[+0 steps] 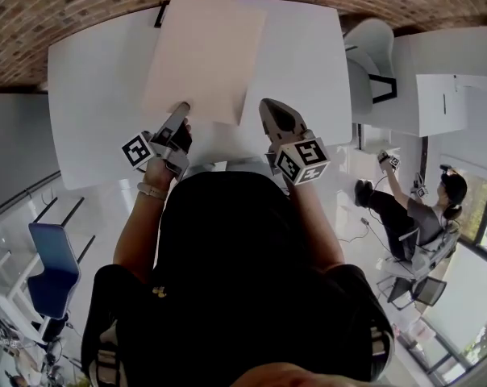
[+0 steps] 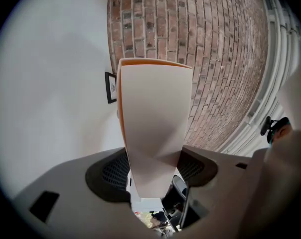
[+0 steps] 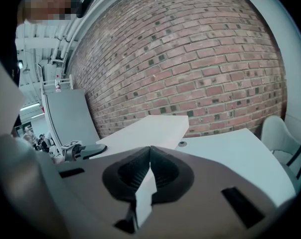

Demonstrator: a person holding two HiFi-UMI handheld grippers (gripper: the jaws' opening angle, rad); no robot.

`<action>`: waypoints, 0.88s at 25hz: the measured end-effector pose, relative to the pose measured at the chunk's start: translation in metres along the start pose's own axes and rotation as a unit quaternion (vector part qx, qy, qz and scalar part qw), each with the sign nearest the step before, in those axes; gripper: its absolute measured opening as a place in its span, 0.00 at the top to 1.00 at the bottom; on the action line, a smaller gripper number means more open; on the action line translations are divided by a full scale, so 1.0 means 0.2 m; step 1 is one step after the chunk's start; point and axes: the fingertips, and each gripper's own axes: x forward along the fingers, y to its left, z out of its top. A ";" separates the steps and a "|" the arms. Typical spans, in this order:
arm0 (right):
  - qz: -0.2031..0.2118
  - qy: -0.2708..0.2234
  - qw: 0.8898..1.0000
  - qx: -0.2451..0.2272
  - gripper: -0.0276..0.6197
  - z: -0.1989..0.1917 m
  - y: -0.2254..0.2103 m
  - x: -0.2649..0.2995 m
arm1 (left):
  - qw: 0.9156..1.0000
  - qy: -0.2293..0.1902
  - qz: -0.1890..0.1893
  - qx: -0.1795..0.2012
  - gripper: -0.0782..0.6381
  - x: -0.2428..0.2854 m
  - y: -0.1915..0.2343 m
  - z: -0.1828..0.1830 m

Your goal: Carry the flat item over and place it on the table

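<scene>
Left hand-held gripper (clamped) on board

The flat board runs forward from my left tongs over the table. My right tongs sit just right of its near edge, with the brick wall beyond.

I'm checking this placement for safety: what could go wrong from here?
1. Only the left gripper pinches the flat item, at a near corner; it could pivot or slip free.
2. The right gripper, jaws together beside it, gives no support, so it may sag and land crooked on the table.
</scene>
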 end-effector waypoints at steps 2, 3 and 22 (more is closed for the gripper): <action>0.000 0.006 1.000 -0.004 0.94 0.01 -0.10 -0.02 | 1.000 -0.005 0.000 -0.006 0.49 0.08 0.03 -0.05; 0.000 0.009 1.000 -0.006 0.94 0.01 -0.15 -0.03 | 1.000 -0.009 0.001 -0.010 0.49 0.12 0.05 -0.07; 0.042 0.064 0.997 -0.027 0.94 0.05 -0.83 0.04 | 0.996 -0.055 0.031 -0.063 0.49 0.80 0.41 -0.29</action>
